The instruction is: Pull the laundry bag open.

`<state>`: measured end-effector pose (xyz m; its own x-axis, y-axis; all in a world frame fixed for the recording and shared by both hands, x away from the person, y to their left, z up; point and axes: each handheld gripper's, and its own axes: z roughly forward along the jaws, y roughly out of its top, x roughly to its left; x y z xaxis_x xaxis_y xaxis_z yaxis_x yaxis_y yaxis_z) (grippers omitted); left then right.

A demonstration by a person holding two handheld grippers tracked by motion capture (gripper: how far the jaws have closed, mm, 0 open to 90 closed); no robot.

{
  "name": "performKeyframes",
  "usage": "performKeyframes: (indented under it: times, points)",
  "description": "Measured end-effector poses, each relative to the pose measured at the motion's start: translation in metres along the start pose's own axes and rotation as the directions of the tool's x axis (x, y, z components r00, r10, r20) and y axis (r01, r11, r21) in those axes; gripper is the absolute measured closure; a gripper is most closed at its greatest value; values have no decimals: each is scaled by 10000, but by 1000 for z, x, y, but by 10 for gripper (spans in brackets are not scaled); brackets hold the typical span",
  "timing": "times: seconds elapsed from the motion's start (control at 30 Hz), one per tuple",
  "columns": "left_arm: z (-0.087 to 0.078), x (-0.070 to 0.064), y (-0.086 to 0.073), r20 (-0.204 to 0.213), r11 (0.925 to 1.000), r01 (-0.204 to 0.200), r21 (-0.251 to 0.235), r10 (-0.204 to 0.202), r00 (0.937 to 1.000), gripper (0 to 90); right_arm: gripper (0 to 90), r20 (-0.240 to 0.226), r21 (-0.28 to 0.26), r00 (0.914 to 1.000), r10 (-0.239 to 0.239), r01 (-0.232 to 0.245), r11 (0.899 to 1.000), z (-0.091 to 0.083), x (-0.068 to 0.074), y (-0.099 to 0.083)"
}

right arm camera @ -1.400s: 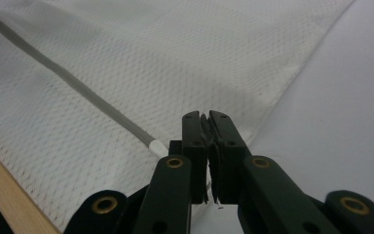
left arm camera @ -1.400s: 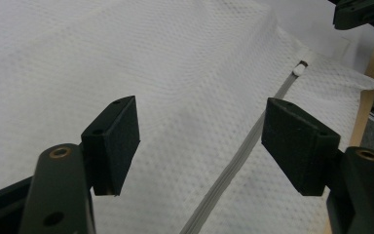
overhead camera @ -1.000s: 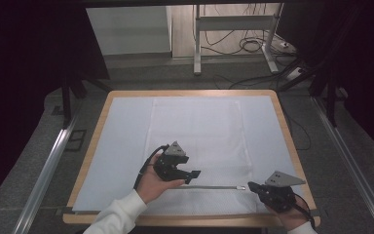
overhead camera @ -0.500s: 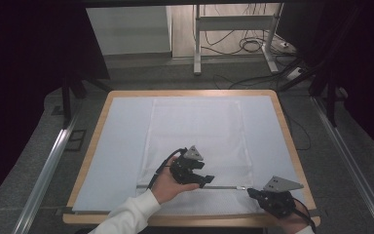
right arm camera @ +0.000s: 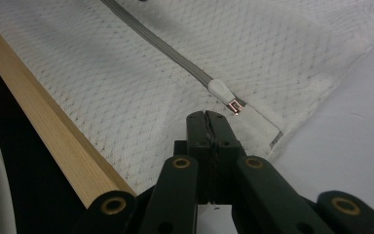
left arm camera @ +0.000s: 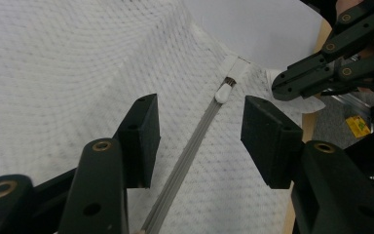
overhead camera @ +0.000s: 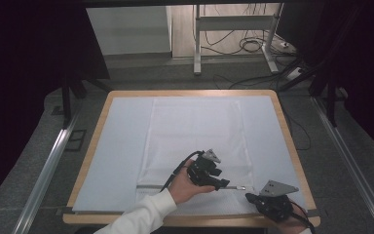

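Note:
A white mesh fabric cover [overhead camera: 195, 131] lies flat on the table, and a grey zipper [left arm camera: 190, 151] runs along its near edge. My left gripper [left arm camera: 199, 112] is open, its jaws straddling the zipper just behind the white zipper pull [left arm camera: 222, 92]. In the high view this left gripper [overhead camera: 222, 184] sits at the cover's near right part, held by a hand in a white sleeve. My right gripper [right arm camera: 207, 118] is shut on the cover's hem beside the zipper pull [right arm camera: 221, 90]. The high view puts the right gripper [overhead camera: 250, 197] at the near right corner.
A pale mat [overhead camera: 121, 141] covers the wooden-rimmed table [overhead camera: 287, 131]. The wooden front edge [right arm camera: 44, 126] runs close to my right gripper. On the floor beyond the table are a metal stand [overhead camera: 197, 44] and cables [overhead camera: 253, 46]. Rails [overhead camera: 44, 175] flank the table.
My left gripper has slid to the right along the zipper, closer to the right gripper. The right gripper has stayed at the near right corner.

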<state>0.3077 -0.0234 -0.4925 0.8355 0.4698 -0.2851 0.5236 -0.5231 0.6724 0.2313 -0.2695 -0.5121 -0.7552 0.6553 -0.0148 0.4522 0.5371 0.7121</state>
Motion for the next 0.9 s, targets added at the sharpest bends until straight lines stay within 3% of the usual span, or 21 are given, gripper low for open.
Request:
performKeyframes:
  times: [0.13,0.33,0.47,0.7,0.9]
  points:
    - [6,-3,1,50,9999,138,48,-138,9999,511,888,-22,89,10000,-30,30,10000,1,0,-1]
    - [19,-8,4,522,9988,375,311,-391,9979,578,887,-11,189,10000,-20,20,9998,0,0,-3]
    - [30,-7,6,890,9953,737,627,-791,9929,611,887,23,303,10000,-54,53,9995,1,-1,-5]
    - [40,-6,7,1102,9907,1106,793,-1190,9868,623,887,-4,339,10000,-86,87,9994,2,-2,-6]
    - [45,-8,9,1174,9898,1138,852,-1234,9854,618,887,-12,363,9999,-107,107,9993,2,-1,-5]
